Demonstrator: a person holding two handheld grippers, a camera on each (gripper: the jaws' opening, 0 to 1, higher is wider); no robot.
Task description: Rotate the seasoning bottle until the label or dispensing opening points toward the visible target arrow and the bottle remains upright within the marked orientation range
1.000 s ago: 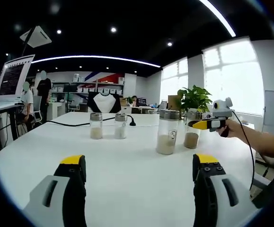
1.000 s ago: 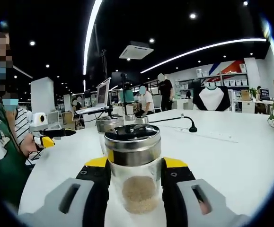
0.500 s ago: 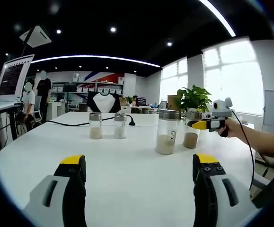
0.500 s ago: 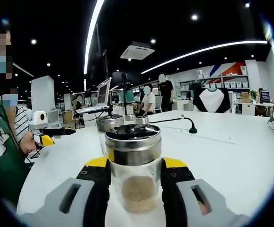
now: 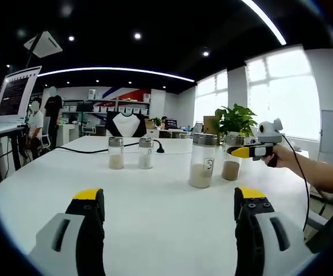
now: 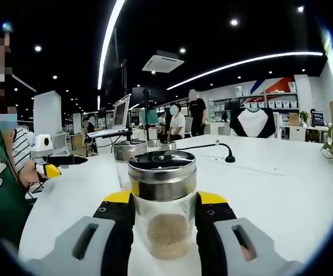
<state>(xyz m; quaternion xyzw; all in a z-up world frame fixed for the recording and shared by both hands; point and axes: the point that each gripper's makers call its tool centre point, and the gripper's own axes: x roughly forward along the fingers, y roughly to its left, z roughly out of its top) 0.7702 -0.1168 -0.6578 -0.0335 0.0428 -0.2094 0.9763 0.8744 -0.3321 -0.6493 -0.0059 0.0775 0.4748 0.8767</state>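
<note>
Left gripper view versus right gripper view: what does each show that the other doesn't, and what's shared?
Left gripper view: the left gripper open above the white table, bright windows, the label on the tall bottle. Right gripper view: the right gripper shut on the seasoning bottle, its steel lid close up. Both: table, tall bottle, seasoning bottle.
</note>
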